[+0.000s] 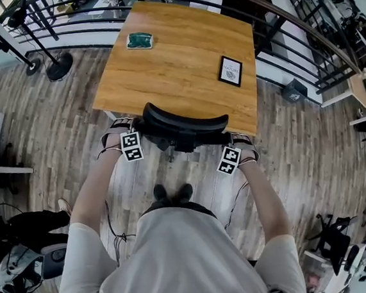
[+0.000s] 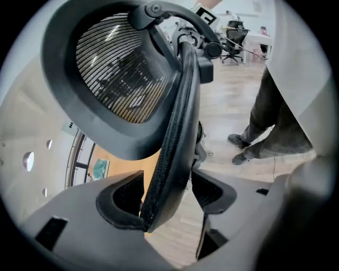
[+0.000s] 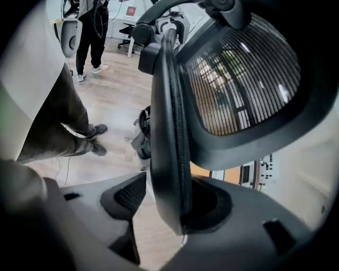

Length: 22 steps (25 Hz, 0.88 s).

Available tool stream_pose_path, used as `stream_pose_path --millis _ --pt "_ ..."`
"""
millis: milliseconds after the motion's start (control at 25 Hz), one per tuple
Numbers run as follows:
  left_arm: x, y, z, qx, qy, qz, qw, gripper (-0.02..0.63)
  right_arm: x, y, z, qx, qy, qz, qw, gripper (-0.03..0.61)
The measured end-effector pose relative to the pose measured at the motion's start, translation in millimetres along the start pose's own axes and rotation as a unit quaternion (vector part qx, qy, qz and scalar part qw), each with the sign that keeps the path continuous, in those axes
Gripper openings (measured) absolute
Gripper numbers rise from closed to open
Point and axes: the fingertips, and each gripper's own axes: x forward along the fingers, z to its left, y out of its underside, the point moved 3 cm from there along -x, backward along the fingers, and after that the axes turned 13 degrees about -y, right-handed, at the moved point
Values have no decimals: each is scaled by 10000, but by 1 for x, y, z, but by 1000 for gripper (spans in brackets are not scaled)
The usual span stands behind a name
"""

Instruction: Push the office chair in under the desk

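The black office chair (image 1: 184,124) stands against the near edge of the wooden desk (image 1: 175,66), its seat hidden under the top. My left gripper (image 1: 132,125) is at the backrest's left side and my right gripper (image 1: 237,139) at its right side. In the left gripper view the backrest's padded edge (image 2: 180,132) runs between the open jaws of the left gripper (image 2: 168,196), with a gap at the right pad. In the right gripper view the backrest edge (image 3: 167,132) stands between the open jaws of the right gripper (image 3: 169,200), leaning toward the right pad.
A green item (image 1: 139,40) and a black framed card (image 1: 230,71) lie on the desk. A dark railing (image 1: 287,23) curves behind it. A round stand base (image 1: 59,66) sits at the left, a small bin (image 1: 291,91) at the right. My shoes (image 1: 172,192) are just behind the chair.
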Motion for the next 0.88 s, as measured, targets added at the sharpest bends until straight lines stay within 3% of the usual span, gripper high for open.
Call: stream_pose_path --millis 160,440,520,680,880 --pt "-15 -5 7 -129 -92 -28 9999 275 -19 3 -2 156 81 -183 9997 215" --pt "-52 -36 22 -1160 -66 -409 9924 276 -55 16 -6 888 145 -795 9928 215" --pt "-66 -43 32 -1656 -159 -568 9844 275 -71 15 -11 1291 144 -1206 9842 215" --pt "-93 -60 52 -2528 -338 -919 9626 275 -104 13 -22 2124 180 -2062 9550 215" --pt "-123 -81 81 -3258 -566 -1402 9333 272 -149 7 -40 2535 550 -2828 9235 215"
